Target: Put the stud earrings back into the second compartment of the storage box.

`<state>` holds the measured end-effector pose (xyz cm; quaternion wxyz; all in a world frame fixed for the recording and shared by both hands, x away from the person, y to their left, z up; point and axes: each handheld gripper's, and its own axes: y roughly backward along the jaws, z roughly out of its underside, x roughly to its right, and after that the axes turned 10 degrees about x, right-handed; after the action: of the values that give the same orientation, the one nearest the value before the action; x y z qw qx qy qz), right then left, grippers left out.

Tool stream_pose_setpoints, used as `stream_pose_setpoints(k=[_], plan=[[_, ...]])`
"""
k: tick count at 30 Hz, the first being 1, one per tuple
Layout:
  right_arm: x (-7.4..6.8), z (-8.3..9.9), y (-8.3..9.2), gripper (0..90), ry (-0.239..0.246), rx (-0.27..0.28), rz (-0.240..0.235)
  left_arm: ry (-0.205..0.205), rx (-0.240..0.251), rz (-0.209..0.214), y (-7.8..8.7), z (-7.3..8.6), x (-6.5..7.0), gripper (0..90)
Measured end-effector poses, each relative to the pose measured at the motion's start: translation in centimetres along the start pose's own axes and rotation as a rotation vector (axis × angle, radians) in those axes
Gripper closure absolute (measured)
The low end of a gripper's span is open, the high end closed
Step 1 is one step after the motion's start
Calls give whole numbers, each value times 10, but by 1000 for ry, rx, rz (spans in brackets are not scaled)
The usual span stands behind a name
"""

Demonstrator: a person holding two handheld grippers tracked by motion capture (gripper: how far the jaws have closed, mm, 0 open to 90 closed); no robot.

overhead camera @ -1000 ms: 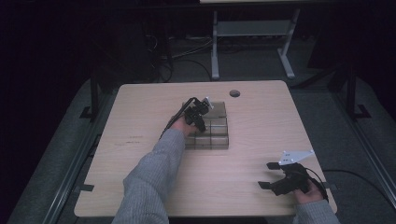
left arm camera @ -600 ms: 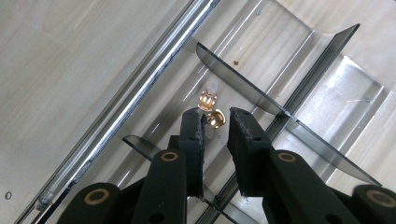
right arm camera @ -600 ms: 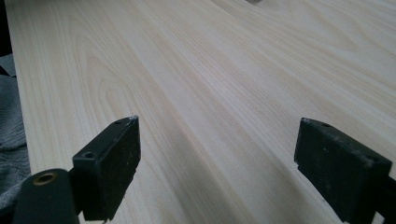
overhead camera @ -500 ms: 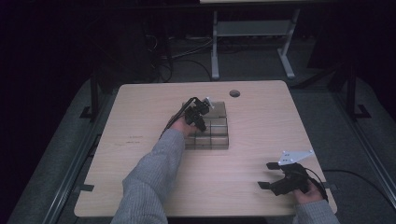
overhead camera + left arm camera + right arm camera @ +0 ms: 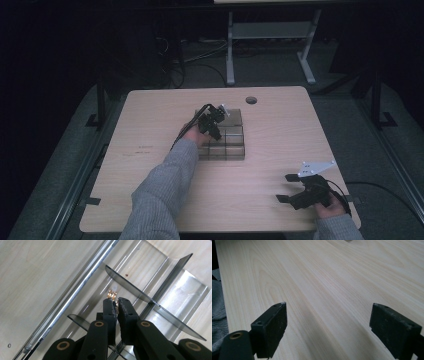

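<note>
A clear plastic box [image 5: 235, 142] with dark dividers [image 5: 130, 286] sits near the middle of the wooden table. My left gripper [image 5: 216, 131] reaches down into one of its compartments. In the left gripper view its jaws [image 5: 116, 301] are pressed nearly together, and a small gold-coloured piece [image 5: 111, 293] is pinched at their tips, just above the compartment floor. My right gripper [image 5: 286, 188] rests low over the table's front right corner. It is open, and in the right gripper view only bare wood lies between its fingers [image 5: 328, 322].
The table [image 5: 150, 130] has a round cable hole [image 5: 251, 100] at the back. A grey sleeve [image 5: 165, 190] crosses the front middle. Beyond the far edge are a white metal frame [image 5: 270, 35] and cables on the dark floor.
</note>
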<state>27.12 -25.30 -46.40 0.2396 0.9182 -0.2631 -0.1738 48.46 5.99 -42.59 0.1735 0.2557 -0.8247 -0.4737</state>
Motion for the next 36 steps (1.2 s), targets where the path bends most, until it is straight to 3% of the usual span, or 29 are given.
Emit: stream_pose_setpoints(k=[2, 5, 9, 11, 14, 27, 36], plan=[[0, 0, 0, 145, 0, 0, 0, 8, 7, -13, 1, 0, -1, 807], [0, 0, 0, 145, -2, 0, -1, 18, 16, 2, 2, 0, -2, 826], [0, 0, -1, 145, -1, -5, -3, -47, -11, -43, 1, 0, 4, 846], [0, 0, -1, 145, 0, -8, -3, -47, -9, -38, 2, 0, 4, 841], [0, 0, -1, 144, 1, -8, -4, -23, 9, -18, 3, -1, 3, 694], [0, 0, 0, 145, 0, -7, -4, -23, 12, -23, 9, 1, 3, 675], [0, 0, 0, 144, 2, -5, 0, -25, 55, 3, 23, 6, 8, 675]])
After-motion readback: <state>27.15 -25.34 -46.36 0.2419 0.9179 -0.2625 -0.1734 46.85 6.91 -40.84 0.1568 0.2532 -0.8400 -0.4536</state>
